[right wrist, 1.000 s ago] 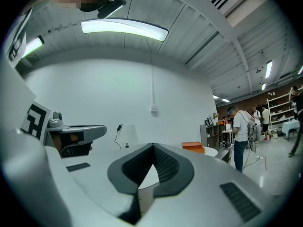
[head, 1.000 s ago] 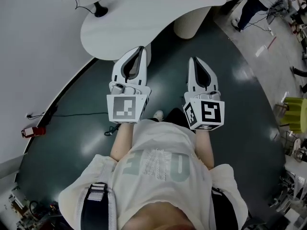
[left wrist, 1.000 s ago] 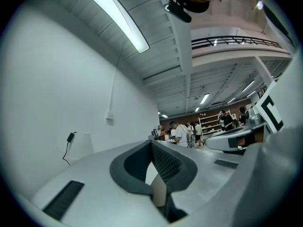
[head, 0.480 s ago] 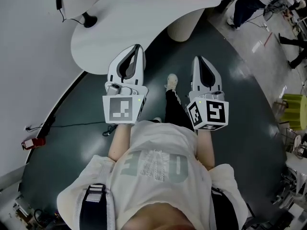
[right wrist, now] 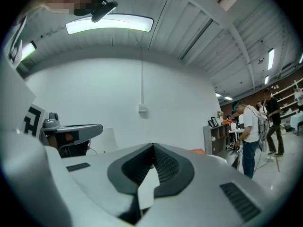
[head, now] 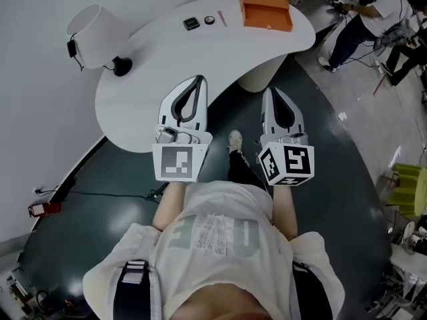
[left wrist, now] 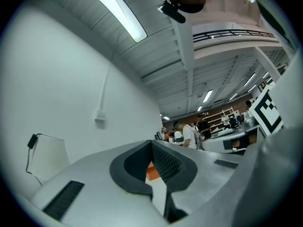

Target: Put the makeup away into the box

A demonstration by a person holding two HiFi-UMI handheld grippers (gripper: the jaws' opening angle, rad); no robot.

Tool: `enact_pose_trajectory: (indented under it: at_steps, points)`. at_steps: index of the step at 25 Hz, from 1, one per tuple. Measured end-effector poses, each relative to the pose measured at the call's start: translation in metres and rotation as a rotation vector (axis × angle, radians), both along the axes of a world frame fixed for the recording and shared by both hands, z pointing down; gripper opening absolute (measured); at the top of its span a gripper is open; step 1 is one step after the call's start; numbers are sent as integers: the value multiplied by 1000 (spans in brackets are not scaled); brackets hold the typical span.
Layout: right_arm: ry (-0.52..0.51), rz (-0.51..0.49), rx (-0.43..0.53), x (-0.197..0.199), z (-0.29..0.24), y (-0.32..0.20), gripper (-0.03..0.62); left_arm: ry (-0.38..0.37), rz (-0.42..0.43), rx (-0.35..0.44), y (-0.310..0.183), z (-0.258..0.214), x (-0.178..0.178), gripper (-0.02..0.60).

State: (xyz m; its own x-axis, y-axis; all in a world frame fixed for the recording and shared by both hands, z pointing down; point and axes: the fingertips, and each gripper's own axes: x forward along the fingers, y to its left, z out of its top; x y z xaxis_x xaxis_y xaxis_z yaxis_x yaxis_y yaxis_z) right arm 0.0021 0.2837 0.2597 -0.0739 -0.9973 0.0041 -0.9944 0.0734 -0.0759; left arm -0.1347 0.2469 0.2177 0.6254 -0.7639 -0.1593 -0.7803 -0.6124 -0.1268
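Left gripper (head: 197, 81) and right gripper (head: 270, 91) at the white table's (head: 150, 69) near edge
Jaws of both together, empty; orange box (head: 265, 9) far right on it, makeup items (head: 191, 23) to its left

No readable text: only pale, illegible lettering across the front of the person's shirt (head: 217, 231).

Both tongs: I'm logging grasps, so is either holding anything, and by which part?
Nothing is held. The left tongs and right tongs are shut and empty, short of the orange rectangular box on the white curved table.
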Motion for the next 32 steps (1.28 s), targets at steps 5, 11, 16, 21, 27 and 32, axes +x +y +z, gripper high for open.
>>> enact_pose_trajectory:
  at_steps: [5,11,16,21,27,32]
  points:
    - [25,-60,30,49,-31,-103,3,28,-44,34,-99,-30,52,6]
    - [96,-95,21,104,-44,-221,3,45,-98,36,-218,-41,104,6]
    - [67,-122,-15,138,-35,-276,3,43,-142,18,-270,-38,128,6]
    - [47,-131,-6,147,-39,-307,3,6,-168,1,-295,-32,133,6]
    - [14,-128,17,150,-43,-308,3,12,-188,-5,-298,-32,129,6]
    - [16,-130,41,147,-48,-318,3,17,-194,14,-305,-35,124,6]
